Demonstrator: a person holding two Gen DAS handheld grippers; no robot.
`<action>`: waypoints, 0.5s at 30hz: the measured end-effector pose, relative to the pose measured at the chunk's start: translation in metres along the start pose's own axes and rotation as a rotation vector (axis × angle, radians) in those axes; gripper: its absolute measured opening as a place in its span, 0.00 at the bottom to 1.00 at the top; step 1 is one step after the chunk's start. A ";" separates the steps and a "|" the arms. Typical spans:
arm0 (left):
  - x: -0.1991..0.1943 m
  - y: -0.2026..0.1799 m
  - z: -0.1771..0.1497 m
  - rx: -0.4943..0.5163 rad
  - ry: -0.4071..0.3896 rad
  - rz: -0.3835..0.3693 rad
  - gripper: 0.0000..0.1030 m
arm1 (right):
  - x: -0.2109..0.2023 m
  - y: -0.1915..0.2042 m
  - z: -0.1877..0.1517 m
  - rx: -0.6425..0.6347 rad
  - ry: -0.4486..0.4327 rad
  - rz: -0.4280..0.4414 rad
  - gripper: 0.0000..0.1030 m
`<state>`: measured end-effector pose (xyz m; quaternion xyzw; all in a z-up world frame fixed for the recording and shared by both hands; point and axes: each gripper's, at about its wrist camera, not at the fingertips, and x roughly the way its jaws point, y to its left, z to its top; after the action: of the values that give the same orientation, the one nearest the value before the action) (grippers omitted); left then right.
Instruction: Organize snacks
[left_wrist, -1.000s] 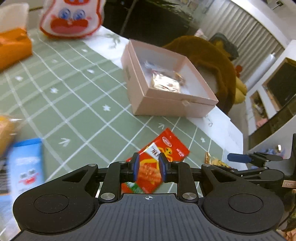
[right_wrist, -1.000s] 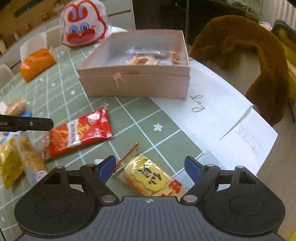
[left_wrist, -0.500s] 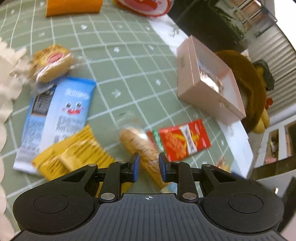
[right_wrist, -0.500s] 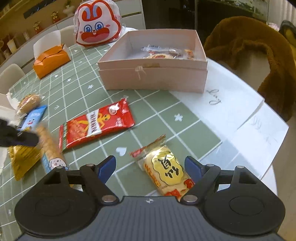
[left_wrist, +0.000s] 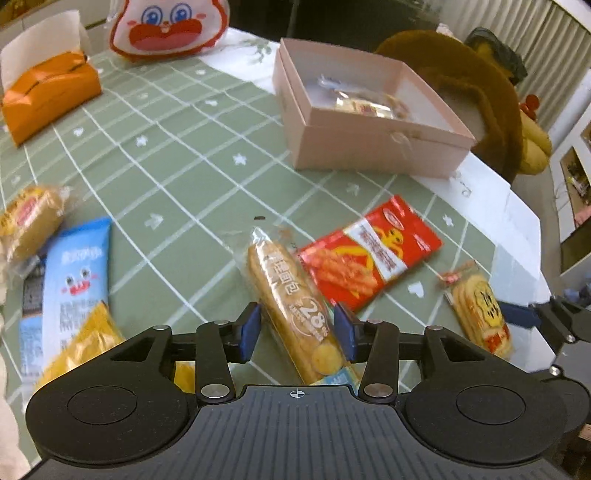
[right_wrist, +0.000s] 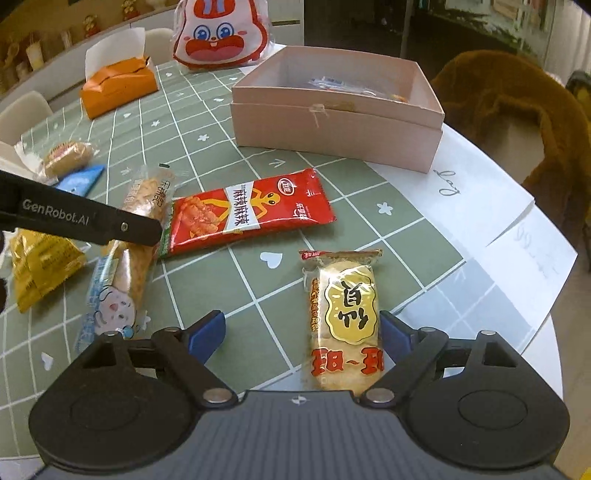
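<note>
The long bread stick packet (left_wrist: 291, 299) lies on the green checked tabletop (left_wrist: 177, 155), its long axis running straight away from the left hand-held gripper (left_wrist: 297, 332), near end between the two pads. Those jaws have just been opening and stand spread on either side of the packet, pads clear of the wrapper as far as I can tell. The rice cracker packet (right_wrist: 345, 317) lies likewise lengthwise under the right hand-held gripper (right_wrist: 303, 332), nearer the right-hand pad; that gripper's jaws have also just widened and are spread, gripping nothing.

So each hand has its own packet directly ahead and below; the likely next move is a short drop and a close across the narrow width.

Between the two lies one red snack packet (right_wrist: 247, 216), touching the bread stick's side. Beyond it stands one pink box (right_wrist: 338, 122), open, with a few wrapped snacks already inside. Further left sit one blue packet (left_wrist: 72, 269), one yellow packet (left_wrist: 88, 339) and one round bun (left_wrist: 31, 218). At the far edge: one orange tissue box (left_wrist: 48, 96) and one rabbit-face bag (left_wrist: 170, 26).
</note>
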<state>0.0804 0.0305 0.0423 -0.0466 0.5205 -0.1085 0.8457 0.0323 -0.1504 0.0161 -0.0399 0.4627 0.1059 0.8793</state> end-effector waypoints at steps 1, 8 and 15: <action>0.000 -0.002 -0.003 0.002 0.012 -0.012 0.47 | 0.000 0.001 -0.001 -0.004 -0.005 -0.009 0.90; -0.011 -0.013 -0.029 0.029 0.044 -0.124 0.47 | -0.002 -0.013 -0.005 0.054 -0.010 -0.027 0.94; -0.024 -0.024 -0.047 0.062 0.068 -0.123 0.47 | -0.004 -0.032 -0.012 0.093 -0.011 -0.061 0.97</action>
<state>0.0246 0.0139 0.0462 -0.0487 0.5414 -0.1778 0.8203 0.0275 -0.1839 0.0122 -0.0126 0.4611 0.0577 0.8854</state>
